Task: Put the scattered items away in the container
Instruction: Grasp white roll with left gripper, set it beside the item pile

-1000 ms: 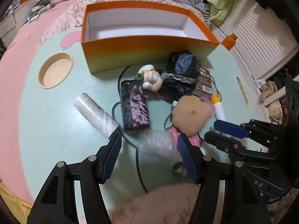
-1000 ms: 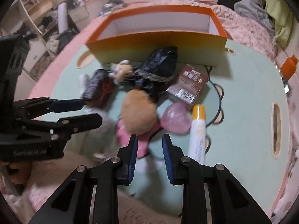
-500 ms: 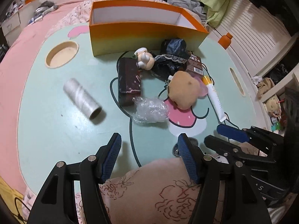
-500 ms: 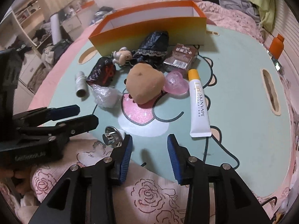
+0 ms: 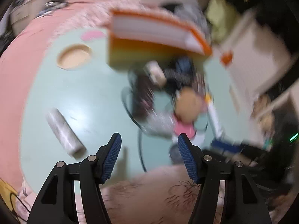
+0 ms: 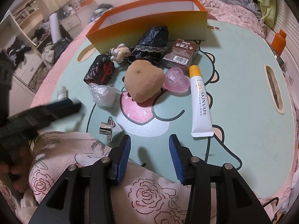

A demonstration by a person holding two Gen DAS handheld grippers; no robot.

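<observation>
Left wrist view, heavily blurred: the left gripper (image 5: 149,156) stands wide with nothing between its blue pads, hovering over the near edge of the mint-green table (image 5: 78,100), pitched steeply down toward it. A roll of clear film (image 5: 63,132) lies alone toward the table's left edge; it looks light and stiff enough to pinch across its middle. The orange box (image 5: 149,43), open-topped, sits at the far edge. The rest of the clutter lies between box and gripper, too smeared to sort here.

Right wrist view, sharp: the right gripper (image 6: 149,155) hangs above the near edge, over a flowered cloth (image 6: 74,153), also angled down; its jaws are opening and nothing is between them. The box shows no items inside in the part visible. Just ahead lies a white cream tube (image 6: 200,100) with a yellow cap, toward the right of the pile; probably soft and slightly slick, best gripped across its flat body near the middle. Left of it, touching a pink heart-shaped case (image 6: 175,82), sits a tan plush (image 6: 143,82): light, squashy, forgiving anywhere. A crumpled clear bag (image 6: 102,95) would likely deform and slip. The brown card box (image 6: 181,56) behind is rigid; grip its narrow sides. A chrome knob (image 6: 106,128) lies at the near edge, small and likely slippery. A small figurine (image 6: 120,53) near the orange box looks fragile.
</observation>
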